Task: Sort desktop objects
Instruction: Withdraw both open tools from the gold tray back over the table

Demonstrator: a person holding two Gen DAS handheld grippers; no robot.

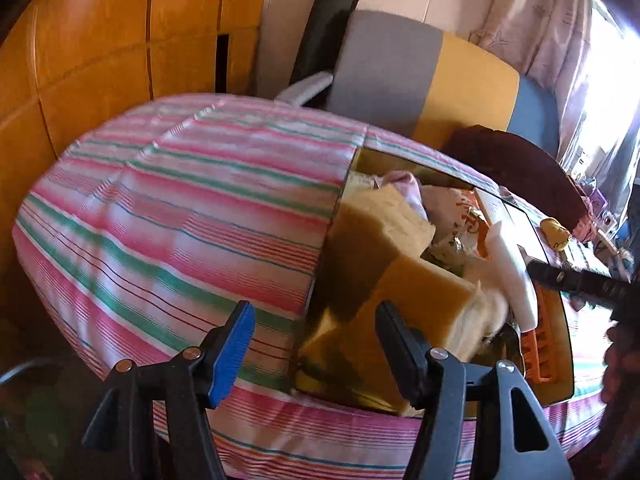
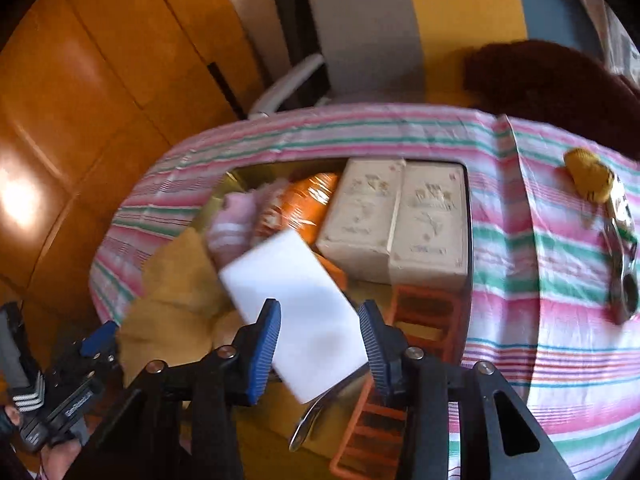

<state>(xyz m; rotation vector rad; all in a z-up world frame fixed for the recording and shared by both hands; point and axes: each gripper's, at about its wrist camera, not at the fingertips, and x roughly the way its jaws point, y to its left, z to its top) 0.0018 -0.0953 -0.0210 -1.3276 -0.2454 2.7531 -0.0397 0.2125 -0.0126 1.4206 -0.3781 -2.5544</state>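
A shiny gold tray (image 2: pixel 236 178) lies on the striped tablecloth (image 2: pixel 540 240) and holds several items. My right gripper (image 2: pixel 318 344) hangs over its near end with jaws open around a white sponge block (image 2: pixel 296 304); whether the block is touched is unclear. Two cream tissue packs (image 2: pixel 394 220), an orange packet (image 2: pixel 308 204), pink socks (image 2: pixel 236 220), a yellow sponge (image 2: pixel 176 288) and an orange rack (image 2: pixel 424 320) lie in it. My left gripper (image 1: pixel 316 344) is open at the tray's (image 1: pixel 320 368) near left edge, beside a yellow sponge (image 1: pixel 404 300). The white block (image 1: pixel 512 276) shows there too.
A small yellow knitted item (image 2: pixel 588 176) and a metal tool (image 2: pixel 622 264) lie on the cloth right of the tray. A dark red cushion (image 2: pixel 552 80) and a grey-yellow-blue chair (image 2: pixel 420 24) stand behind the table. A wooden wall (image 1: pixel 100 40) is at the left.
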